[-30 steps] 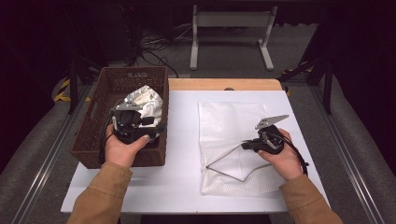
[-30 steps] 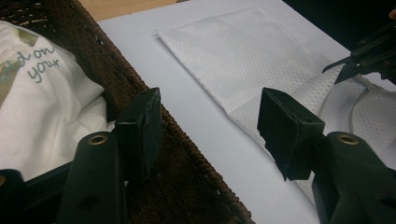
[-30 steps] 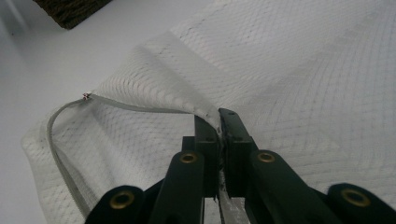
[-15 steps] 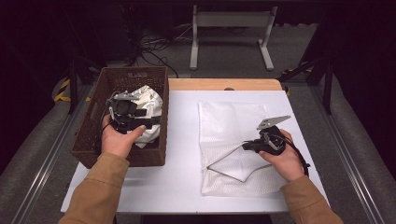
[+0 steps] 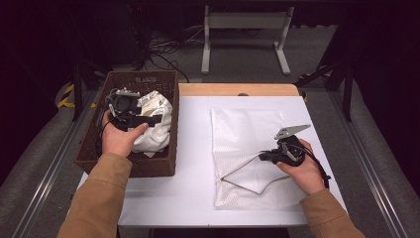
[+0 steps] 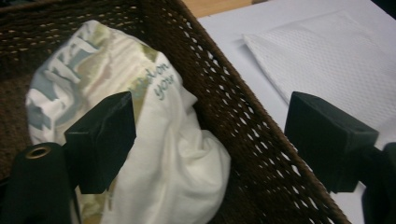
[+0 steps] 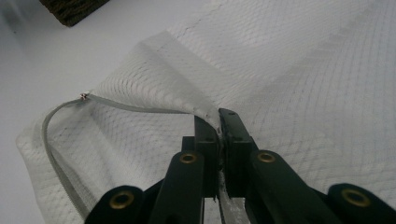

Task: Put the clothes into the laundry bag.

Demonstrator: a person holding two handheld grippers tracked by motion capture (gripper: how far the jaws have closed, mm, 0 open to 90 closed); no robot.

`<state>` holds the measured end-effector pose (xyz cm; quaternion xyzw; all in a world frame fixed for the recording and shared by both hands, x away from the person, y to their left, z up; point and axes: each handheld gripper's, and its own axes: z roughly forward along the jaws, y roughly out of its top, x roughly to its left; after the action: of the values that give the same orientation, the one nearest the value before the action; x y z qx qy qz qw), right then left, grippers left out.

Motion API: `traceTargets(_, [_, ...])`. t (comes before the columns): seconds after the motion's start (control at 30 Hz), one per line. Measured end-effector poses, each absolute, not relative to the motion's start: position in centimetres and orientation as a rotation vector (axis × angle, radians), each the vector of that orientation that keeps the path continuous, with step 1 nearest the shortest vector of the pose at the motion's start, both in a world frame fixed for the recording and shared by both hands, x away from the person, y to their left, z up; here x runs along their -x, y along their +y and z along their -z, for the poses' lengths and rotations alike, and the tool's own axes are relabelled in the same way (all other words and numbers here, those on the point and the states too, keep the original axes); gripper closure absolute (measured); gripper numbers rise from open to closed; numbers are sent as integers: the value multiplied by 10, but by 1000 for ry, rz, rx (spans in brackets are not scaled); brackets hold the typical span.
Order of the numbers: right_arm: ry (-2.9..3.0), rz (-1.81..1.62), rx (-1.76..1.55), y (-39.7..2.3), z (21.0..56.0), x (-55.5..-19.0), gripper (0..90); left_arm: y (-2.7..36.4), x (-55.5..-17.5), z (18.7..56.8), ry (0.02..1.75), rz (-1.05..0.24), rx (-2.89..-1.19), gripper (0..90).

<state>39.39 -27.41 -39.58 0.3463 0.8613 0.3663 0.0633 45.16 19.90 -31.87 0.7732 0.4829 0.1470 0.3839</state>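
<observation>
At about nine o'clock on the white surface [image 5: 198, 188] stands a brown wicker basket [image 5: 94, 148], and a crumpled white garment with grey-green print [image 5: 156, 124] lies inside it, against the wall nearest the middle. The left gripper [image 6: 210, 140] hangs over that garment, its jaws having just been opening; they now stand spread wide, one over the cloth and one out past the basket wall, pressing on nothing. I'd judge it is lining up to pick the garment out.

Over at three o'clock a white mesh laundry bag [image 5: 247, 134] lies flat, its zippered mouth toward six o'clock. The right gripper [image 7: 218, 122] has its jaws pressed together on the mouth's upper edge beside the grey zipper [image 7: 60, 154], lifting it so the bag gapes, probably to take the garment.
</observation>
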Motion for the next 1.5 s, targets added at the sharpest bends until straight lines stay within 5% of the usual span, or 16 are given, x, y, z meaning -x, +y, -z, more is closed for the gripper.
traceTargets(1.5, [2612,-1120,-1075,-282,405,-400,848,233,-524,382,1486,-214,-1921,92])
